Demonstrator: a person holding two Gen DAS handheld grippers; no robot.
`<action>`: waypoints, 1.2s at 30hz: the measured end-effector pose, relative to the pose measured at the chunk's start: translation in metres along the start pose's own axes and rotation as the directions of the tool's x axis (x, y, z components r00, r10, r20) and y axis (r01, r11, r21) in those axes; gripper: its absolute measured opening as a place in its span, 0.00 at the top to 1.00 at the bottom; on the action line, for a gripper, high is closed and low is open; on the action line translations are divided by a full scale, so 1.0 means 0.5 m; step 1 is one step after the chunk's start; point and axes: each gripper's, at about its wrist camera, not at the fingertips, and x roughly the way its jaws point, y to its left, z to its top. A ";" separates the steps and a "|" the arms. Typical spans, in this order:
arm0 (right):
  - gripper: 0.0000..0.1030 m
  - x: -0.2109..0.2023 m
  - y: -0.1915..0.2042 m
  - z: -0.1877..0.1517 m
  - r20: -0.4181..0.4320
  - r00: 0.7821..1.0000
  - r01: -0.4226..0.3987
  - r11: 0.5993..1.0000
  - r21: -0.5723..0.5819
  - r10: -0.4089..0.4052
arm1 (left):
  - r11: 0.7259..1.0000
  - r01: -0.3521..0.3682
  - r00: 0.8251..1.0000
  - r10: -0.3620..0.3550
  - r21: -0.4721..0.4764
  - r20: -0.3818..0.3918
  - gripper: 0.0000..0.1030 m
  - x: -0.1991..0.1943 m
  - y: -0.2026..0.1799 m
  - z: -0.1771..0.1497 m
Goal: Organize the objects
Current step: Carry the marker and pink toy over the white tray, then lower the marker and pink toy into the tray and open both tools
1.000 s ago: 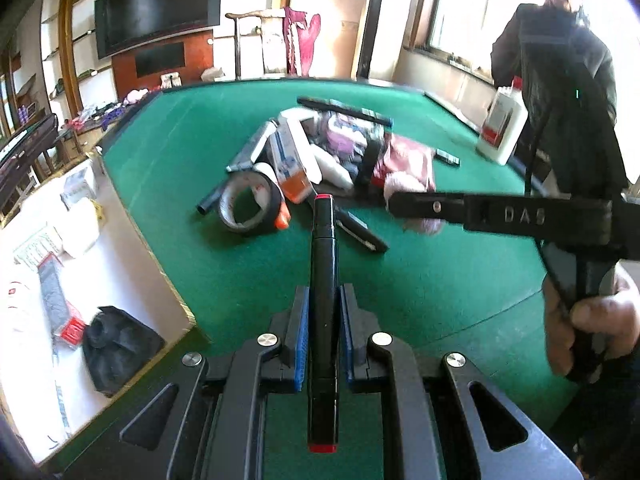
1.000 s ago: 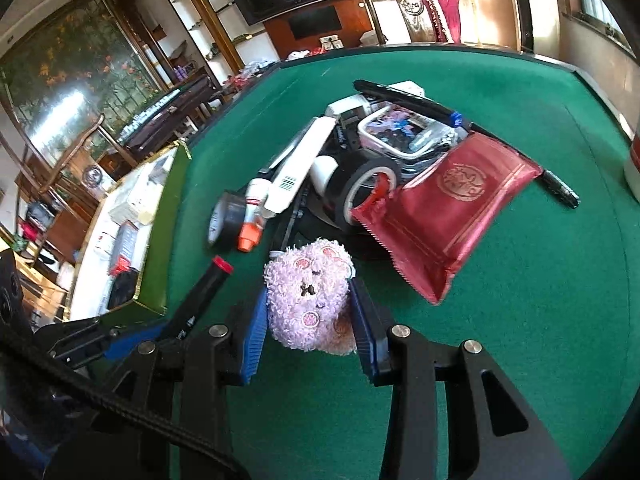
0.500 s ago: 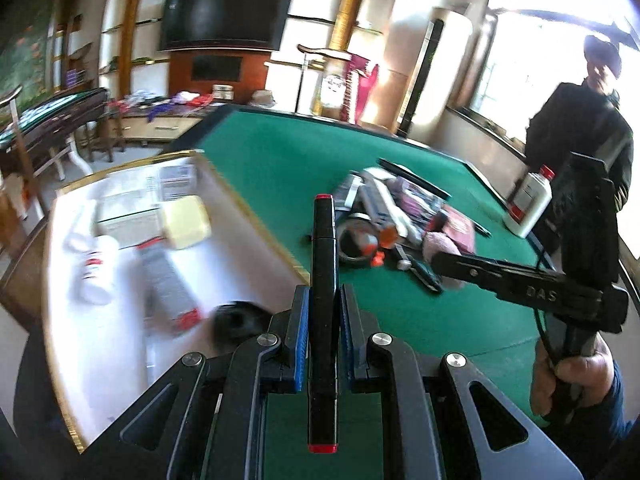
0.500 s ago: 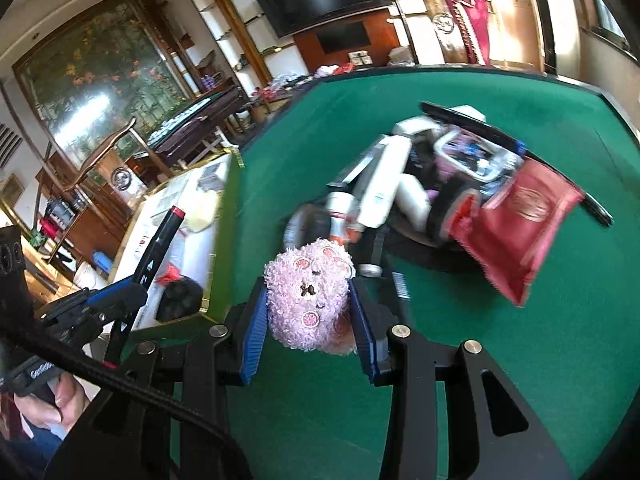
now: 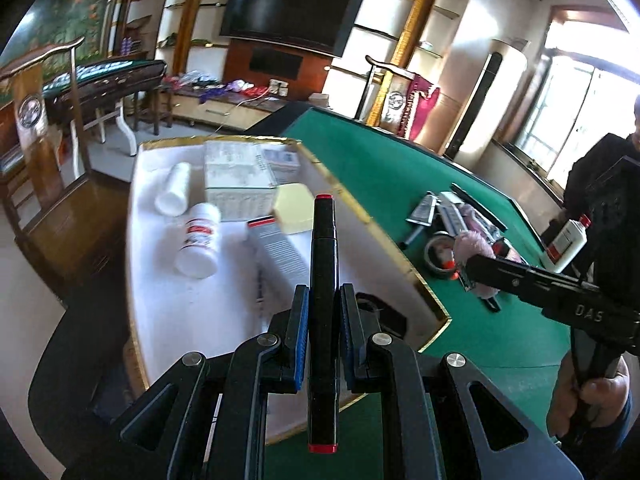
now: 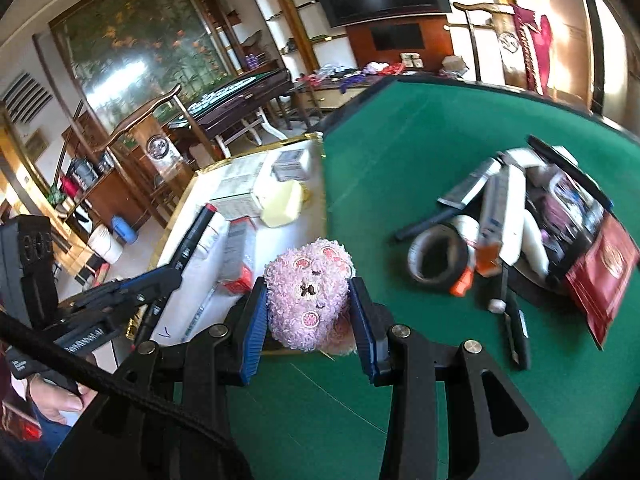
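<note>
Now: left gripper (image 5: 324, 344) clamps black marker (image 5: 324, 280) over white gold-rimmed tray (image 5: 404, 268) | right gripper (image 6: 312, 312) clamps pink plush toy (image 6: 308, 288) at tray edge | lower first, release inside free spots, avoid white bottle (image 5: 199, 240).

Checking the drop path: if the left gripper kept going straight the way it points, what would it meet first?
Probably the grey box lying in the white tray, just ahead of the marker the left gripper holds; depth is unclear.

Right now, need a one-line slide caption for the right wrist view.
Right claw grips pink plush toy beside white gold-rimmed box; left claw holds black marker.
</note>
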 end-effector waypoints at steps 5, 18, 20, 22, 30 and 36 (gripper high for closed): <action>0.64 0.039 0.048 0.019 -0.021 1.000 -0.007 0.998 -0.055 0.006 | 0.999 -0.029 1.000 0.029 -0.018 -0.003 0.89 0.009 0.029 -0.005; 0.64 0.121 0.094 0.023 -0.089 0.996 -0.009 0.994 -0.108 -0.001 | 0.997 -0.058 0.997 0.056 -0.044 -0.045 0.89 0.032 0.065 -0.026; 0.64 0.133 0.091 0.022 -0.101 0.995 -0.007 0.994 -0.108 -0.004 | 0.997 -0.066 0.997 0.064 -0.044 -0.048 0.89 0.033 0.065 -0.028; 0.64 0.144 0.088 0.020 -0.113 0.993 -0.002 0.994 -0.111 -0.011 | 0.996 -0.072 0.996 0.069 -0.044 -0.051 0.89 0.033 0.064 -0.030; 0.64 0.180 0.082 0.012 -0.158 0.986 0.022 0.992 -0.127 -0.042 | 0.995 -0.093 0.994 0.090 -0.044 -0.062 0.89 0.038 0.072 -0.034; 0.64 0.205 0.082 0.015 -0.177 0.982 0.043 0.989 -0.143 -0.068 | 0.993 -0.110 0.992 0.107 -0.040 -0.071 0.89 0.043 0.067 -0.037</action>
